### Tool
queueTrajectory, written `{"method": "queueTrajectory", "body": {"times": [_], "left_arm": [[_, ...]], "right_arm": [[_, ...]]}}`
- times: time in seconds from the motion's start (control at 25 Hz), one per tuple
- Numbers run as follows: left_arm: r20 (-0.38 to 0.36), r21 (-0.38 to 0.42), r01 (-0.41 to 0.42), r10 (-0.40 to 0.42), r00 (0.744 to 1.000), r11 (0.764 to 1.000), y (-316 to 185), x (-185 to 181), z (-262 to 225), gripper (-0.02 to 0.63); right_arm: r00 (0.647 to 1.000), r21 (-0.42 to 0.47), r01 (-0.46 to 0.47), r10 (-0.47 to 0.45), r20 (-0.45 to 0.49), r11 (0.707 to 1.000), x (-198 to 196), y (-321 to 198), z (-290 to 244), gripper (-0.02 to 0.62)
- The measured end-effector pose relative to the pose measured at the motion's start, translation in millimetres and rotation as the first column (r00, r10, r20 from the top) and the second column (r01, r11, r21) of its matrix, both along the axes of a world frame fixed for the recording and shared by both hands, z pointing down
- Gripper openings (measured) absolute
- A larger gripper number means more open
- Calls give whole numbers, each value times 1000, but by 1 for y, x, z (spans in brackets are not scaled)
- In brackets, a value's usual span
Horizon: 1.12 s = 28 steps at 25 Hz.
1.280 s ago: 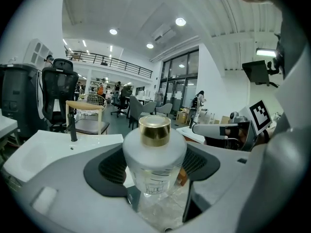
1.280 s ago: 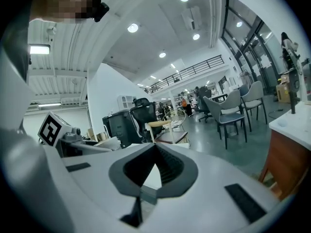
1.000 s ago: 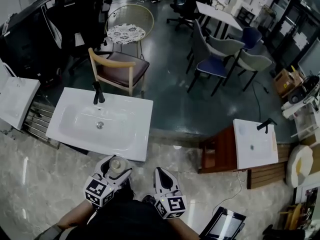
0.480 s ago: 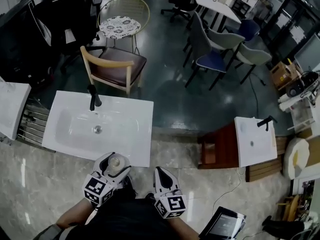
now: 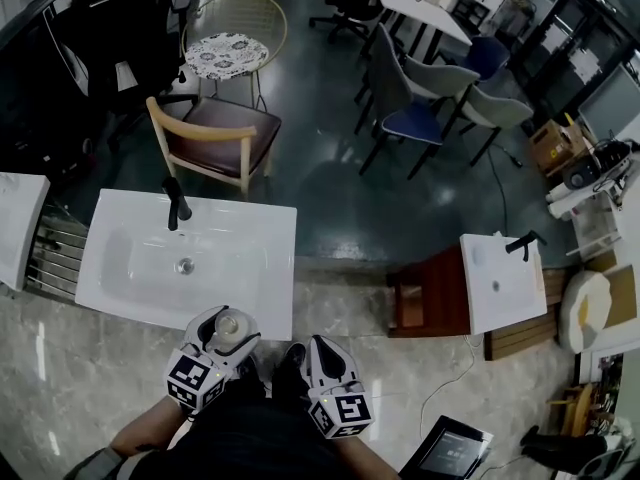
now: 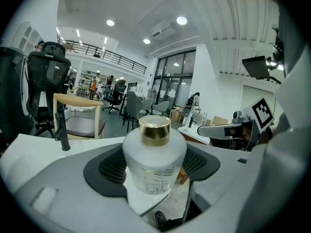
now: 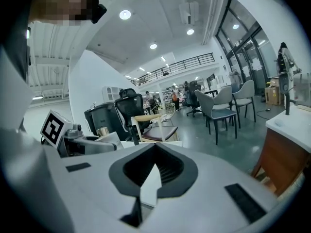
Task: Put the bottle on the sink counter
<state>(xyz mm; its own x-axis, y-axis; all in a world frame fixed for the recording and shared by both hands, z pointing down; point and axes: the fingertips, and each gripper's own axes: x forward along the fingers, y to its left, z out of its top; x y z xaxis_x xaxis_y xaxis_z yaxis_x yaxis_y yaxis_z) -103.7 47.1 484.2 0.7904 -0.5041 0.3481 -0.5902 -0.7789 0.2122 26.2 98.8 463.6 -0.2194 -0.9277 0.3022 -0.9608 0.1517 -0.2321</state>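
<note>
A frosted white bottle [image 6: 154, 161] with a gold cap stands upright between the jaws of my left gripper [image 6: 154, 176], which is shut on its body. From the head view the bottle [image 5: 231, 327] and left gripper [image 5: 218, 336] hang just in front of the near edge of the white sink counter [image 5: 262, 268]. The counter holds a basin and a black tap [image 5: 175, 204]. The counter [image 6: 29, 147] and tap [image 6: 61, 130] also show beyond the bottle. My right gripper [image 5: 323, 351] is beside the left one, over the marble floor. Its jaws [image 7: 151, 178] are shut with nothing between them.
A wooden chair [image 5: 213, 138] stands behind the sink counter. At the right a second small sink [image 5: 500, 283] sits on a wooden cabinet. Grey and blue chairs [image 5: 415, 103] stand further off. A dark screen [image 5: 455, 450] lies on the floor near my right.
The sink counter has drawn nearer to the grippers and slid left in the view. Both grippers keep their pose, the bottle still held in the left one.
</note>
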Motion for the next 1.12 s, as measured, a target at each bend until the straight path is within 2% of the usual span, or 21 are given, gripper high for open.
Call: {"method": "queueTrajectory", "body": {"times": [0.28, 0.44, 0.84, 1.12], "left_arm": [[21, -3, 25, -25, 999, 1000, -15, 27, 2, 334], [23, 31, 61, -62, 998, 998, -36, 39, -11, 334], [48, 5, 128, -128, 991, 992, -82, 95, 7, 334], [67, -6, 165, -164, 984, 986, -101, 113, 7, 334]], "right_arm": [[998, 23, 51, -52, 28, 998, 22, -29, 4, -5], [995, 46, 94, -95, 22, 995, 37, -54, -8, -5], [989, 7, 142, -142, 50, 990, 98, -102, 15, -5], [981, 3, 177, -177, 84, 984, 116, -126, 19, -5]]}}
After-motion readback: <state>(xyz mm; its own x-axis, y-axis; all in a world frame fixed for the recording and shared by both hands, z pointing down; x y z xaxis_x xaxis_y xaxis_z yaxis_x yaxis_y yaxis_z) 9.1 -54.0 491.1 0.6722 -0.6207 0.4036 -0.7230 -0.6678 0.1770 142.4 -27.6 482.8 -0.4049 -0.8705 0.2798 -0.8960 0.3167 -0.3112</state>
